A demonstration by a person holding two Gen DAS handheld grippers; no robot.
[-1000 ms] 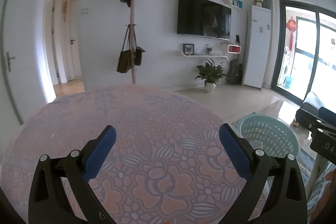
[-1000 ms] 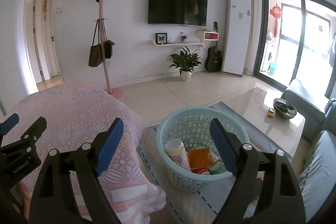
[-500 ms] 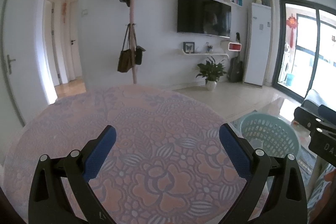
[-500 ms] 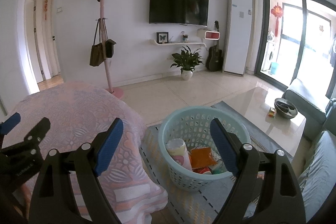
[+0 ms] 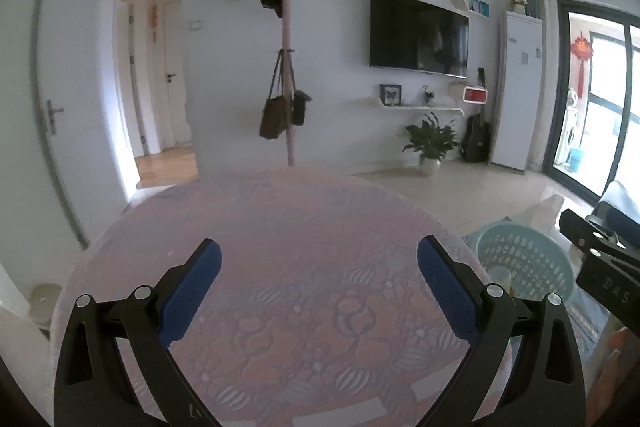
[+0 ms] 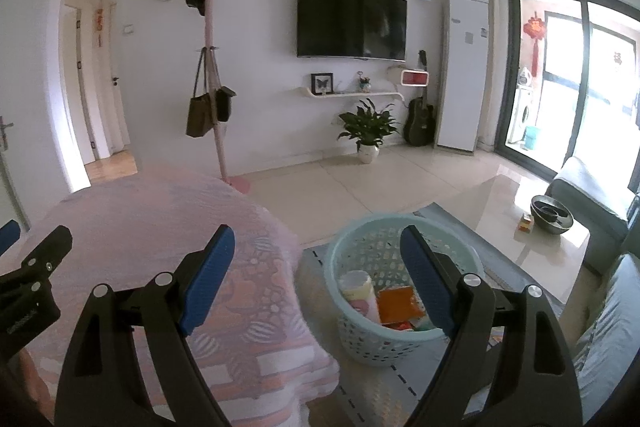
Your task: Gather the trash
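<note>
A pale teal laundry-style basket (image 6: 360,343) stands on the floor mat right of the table and holds trash: a white cup (image 6: 358,287), an orange packet (image 6: 400,303) and smaller bits. It also shows in the left wrist view (image 5: 520,259). My left gripper (image 5: 318,273) is open and empty above the table's pink floral cloth (image 5: 304,227). My right gripper (image 6: 316,263) is open and empty, held above the table's right edge and the basket. No trash shows on the cloth.
A round table (image 6: 140,211) with the pink cloth fills the near left. A coat stand with bags (image 6: 212,99), a potted plant (image 6: 370,131), a glass coffee table with a dark bowl (image 6: 552,215) and a grey sofa (image 6: 612,311) stand around.
Both grippers have lifted and drawn back a little; the table and basket sit slightly lower in view. Both stay open and empty.
</note>
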